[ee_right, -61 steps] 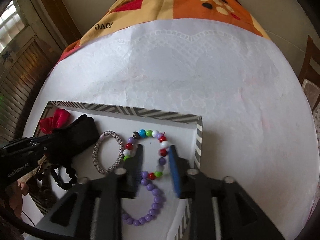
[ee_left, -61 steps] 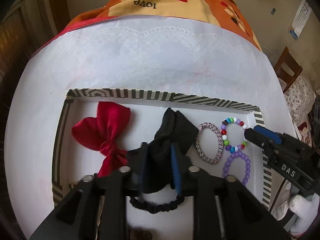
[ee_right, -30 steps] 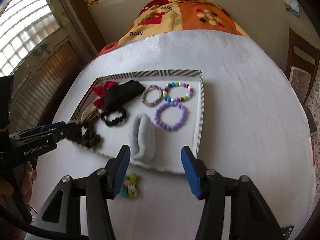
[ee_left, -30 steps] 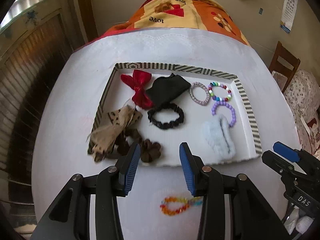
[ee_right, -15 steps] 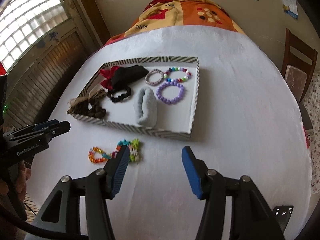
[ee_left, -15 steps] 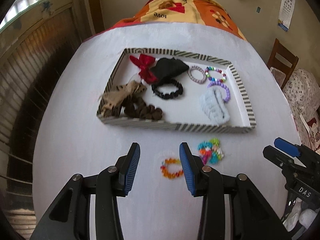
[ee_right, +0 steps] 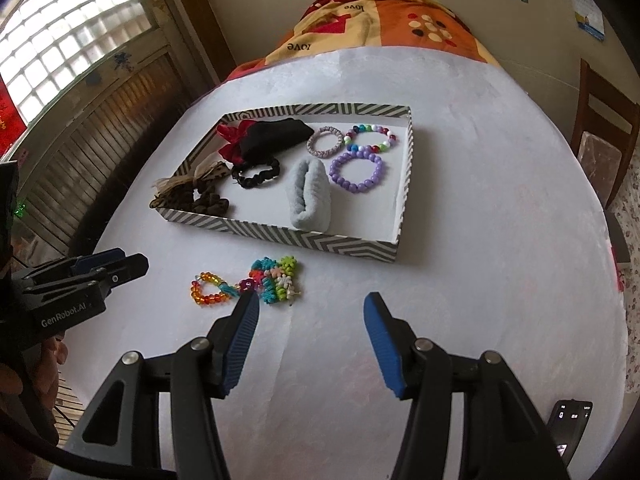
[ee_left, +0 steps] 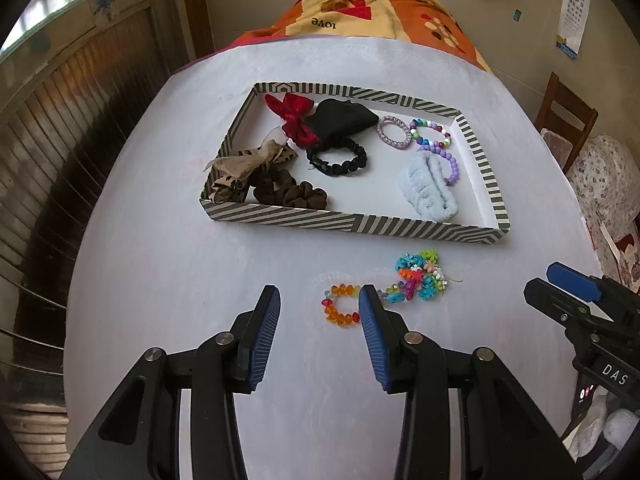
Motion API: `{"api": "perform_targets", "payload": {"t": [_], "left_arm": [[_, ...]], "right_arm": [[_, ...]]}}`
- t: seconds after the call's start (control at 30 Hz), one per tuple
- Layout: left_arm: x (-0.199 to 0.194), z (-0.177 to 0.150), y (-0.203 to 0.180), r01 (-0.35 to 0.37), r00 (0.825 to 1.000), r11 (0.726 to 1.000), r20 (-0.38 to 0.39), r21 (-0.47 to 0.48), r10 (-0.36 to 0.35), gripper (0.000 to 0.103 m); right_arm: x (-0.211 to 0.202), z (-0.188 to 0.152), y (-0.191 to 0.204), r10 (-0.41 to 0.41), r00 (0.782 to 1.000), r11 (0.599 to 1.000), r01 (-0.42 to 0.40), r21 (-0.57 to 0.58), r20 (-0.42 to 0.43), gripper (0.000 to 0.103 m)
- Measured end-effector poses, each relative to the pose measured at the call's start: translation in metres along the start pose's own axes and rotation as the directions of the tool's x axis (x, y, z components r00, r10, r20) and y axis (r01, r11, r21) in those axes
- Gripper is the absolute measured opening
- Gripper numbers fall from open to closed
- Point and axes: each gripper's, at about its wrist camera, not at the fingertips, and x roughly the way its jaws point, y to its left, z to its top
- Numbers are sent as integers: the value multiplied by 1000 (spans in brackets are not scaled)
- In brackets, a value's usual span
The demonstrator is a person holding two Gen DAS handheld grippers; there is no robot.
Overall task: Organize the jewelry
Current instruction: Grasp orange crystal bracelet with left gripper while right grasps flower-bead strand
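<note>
Striped tray: holds scrunchies, bracelets
Orange bracelet: near of tray, on cloth
Left gripper: jaws apart, empty
Right gripper: jaws apart, empty

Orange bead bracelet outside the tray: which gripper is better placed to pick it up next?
Left. The left gripper is open, and the orange bead bracelet lies just ahead between its fingers. The right gripper, also open, points at bare tablecloth beside the multicolour bracelet.

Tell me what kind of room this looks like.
Probably a room in someone's home: a table under a white cloth and an orange patterned blanket, a wooden chair beside it, and a barred window.
</note>
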Motion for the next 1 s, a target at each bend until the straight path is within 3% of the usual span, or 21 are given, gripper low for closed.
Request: {"api": "perform_targets", "payload": {"t": [0.47,0.77,1.0], "left_arm": [[4,-1,0,9,1000,1000,-21,-13,-9,18],[37,-10,19,127,981,989,-134,-81,-137,18],[62,-16,21,119,973,989,-188,-93,-134,18]], "right_arm": [[6,-1,-3,7,1000,1000,-7,-2,-20,58],[19,-2,-3,33,999,999,-33,0,-41,59],[47,-1,5,56,995,998,-58,-16,-80,59]]}}
